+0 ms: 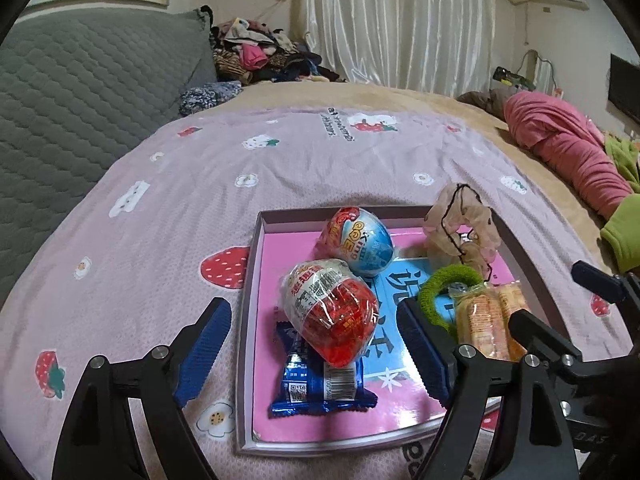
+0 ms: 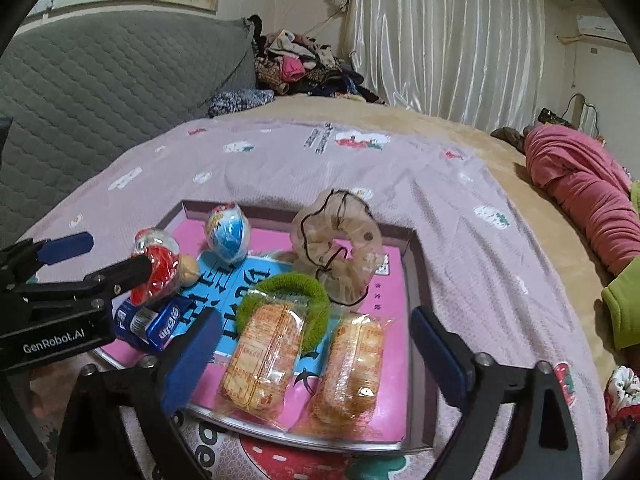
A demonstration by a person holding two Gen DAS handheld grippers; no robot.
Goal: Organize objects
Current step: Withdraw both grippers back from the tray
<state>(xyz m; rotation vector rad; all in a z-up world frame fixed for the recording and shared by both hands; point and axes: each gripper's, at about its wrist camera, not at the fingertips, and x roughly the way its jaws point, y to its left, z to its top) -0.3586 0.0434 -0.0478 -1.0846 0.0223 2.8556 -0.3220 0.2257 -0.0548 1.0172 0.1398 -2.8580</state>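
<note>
A shallow pink tray point(image 1: 256, 308) point(image 2: 414, 280) lies on the bed. In it are a red toy egg point(image 1: 332, 316) point(image 2: 160, 276) on a blue snack packet point(image 1: 320, 388) point(image 2: 160, 322), a blue toy egg point(image 1: 362, 242) point(image 2: 228, 232), a beige scrunchie point(image 1: 460, 224) point(image 2: 336, 240), a green hair tie point(image 1: 436, 292) point(image 2: 288, 284) and two wrapped biscuit packs point(image 2: 264, 356) point(image 2: 348, 372). My left gripper point(image 1: 320, 344) is open, its jaws either side of the red egg. My right gripper point(image 2: 316, 352) is open over the biscuit packs.
The tray sits on a lilac strawberry-print sheet point(image 1: 280, 160). A grey quilted headboard point(image 1: 80, 92) stands at the left. A clothes pile point(image 1: 256, 52) lies at the back, pink and green clothing point(image 1: 568, 152) at the right. The right gripper's arm shows at the tray's right edge point(image 1: 600, 288).
</note>
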